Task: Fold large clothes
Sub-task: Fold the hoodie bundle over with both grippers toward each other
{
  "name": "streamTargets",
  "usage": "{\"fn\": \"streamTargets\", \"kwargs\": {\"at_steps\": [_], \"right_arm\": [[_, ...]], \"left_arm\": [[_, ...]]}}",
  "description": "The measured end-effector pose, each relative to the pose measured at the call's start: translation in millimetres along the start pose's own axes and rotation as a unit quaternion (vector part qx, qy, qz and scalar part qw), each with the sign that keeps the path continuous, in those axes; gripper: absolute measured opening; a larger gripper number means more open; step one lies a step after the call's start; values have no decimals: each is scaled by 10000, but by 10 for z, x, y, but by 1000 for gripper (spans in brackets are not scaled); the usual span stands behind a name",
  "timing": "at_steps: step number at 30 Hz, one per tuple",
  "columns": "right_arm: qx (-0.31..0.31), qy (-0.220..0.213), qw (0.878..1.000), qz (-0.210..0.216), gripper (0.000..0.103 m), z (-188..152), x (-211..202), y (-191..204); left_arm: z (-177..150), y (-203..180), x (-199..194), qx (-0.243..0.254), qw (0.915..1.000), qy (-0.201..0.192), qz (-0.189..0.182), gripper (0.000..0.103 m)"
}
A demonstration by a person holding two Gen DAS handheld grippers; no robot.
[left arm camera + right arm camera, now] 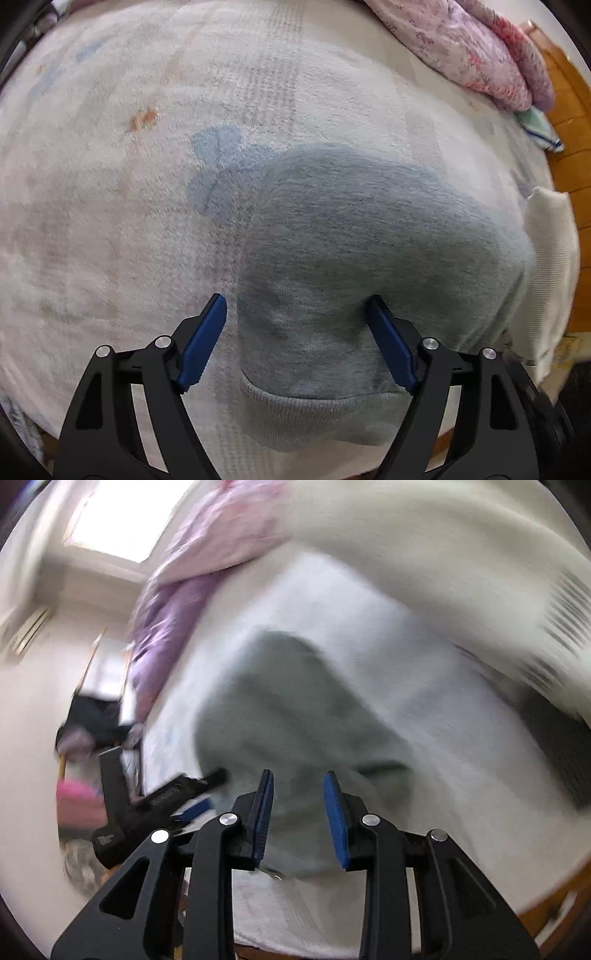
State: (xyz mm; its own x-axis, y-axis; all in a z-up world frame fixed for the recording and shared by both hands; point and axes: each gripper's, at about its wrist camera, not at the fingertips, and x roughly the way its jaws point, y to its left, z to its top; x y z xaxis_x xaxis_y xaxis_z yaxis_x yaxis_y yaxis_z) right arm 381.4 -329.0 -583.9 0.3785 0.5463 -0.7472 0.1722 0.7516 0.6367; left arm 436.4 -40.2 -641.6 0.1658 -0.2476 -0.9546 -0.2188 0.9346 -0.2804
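Straddling the near hem of the grey knitted sweatshirt (332, 258), the left hand-held gripper (297, 339) stands wide, its blue pads apart on either side of the folded cloth and pinching nothing, which reads as a stance for pressing or squaring the bundle rather than lifting it. The ribbed cuff band sits lowest in the left wrist view, just under the pads, so the garment appears already doubled into a compact block. In the right wrist view, blurred by motion, the right hand-held gripper (297, 816) shows a narrower gap with grey cloth lying between the pads; whether they touch it I cannot tell. The sweatshirt rests at the centre of both frames on the pale fleecy blanket covering the bed (110, 184), likely chosen as a broad soft surface. Beyond, a white ribbed garment (550, 266) lies at the right edge, and a pink-and-lilac floral quilt (472, 48) is heaped at the upper right, clear of the folding area.
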Motion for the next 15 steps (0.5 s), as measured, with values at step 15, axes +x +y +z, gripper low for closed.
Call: {"fn": "streamTargets", "kwargs": {"at_steps": [15], "right_arm": [[-274,561,9975,-338,26,421,939,-128]], "left_arm": [[-675,198,460,-279,9906,612,-1190,90]]}}
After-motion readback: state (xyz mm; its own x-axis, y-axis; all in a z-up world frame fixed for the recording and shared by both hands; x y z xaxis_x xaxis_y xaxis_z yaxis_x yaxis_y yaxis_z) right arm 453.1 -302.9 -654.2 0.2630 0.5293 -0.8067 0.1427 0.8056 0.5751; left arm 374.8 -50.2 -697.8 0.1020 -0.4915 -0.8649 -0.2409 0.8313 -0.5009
